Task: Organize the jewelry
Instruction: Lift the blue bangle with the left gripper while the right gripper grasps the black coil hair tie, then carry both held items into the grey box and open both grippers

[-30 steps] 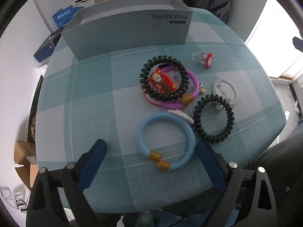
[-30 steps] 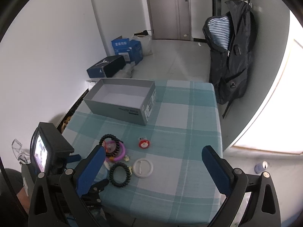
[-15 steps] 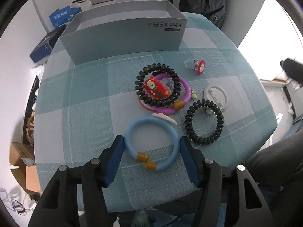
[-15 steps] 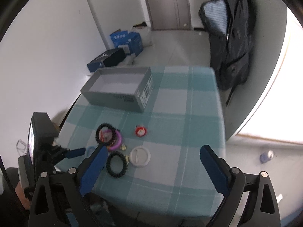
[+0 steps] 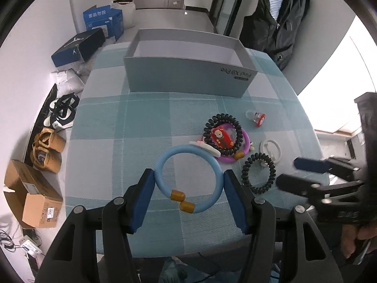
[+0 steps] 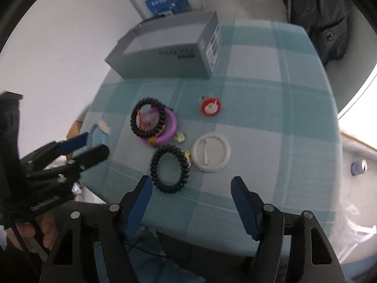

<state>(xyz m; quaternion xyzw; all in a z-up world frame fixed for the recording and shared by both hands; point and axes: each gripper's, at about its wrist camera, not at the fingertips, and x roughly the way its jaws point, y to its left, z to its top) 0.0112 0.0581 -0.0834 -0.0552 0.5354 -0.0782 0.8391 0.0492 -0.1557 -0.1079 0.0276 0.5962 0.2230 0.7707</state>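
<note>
— Where's the blue bracelet?
— Clamped between the left gripper jaws, near the tabletop front edge; a light-blue open ring, its amber-capped ends facing the camera.
— The right gripper?
— Jaws closing on nothing, beside the black coil hair tie.

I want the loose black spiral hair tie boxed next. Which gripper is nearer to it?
Right. The right gripper hangs just over the black spiral hair tie, jaws closing, nothing between them. The left gripper sits further off, clamped on the light blue bangle.

Box behind jewelry; coil band left of disc
</note>
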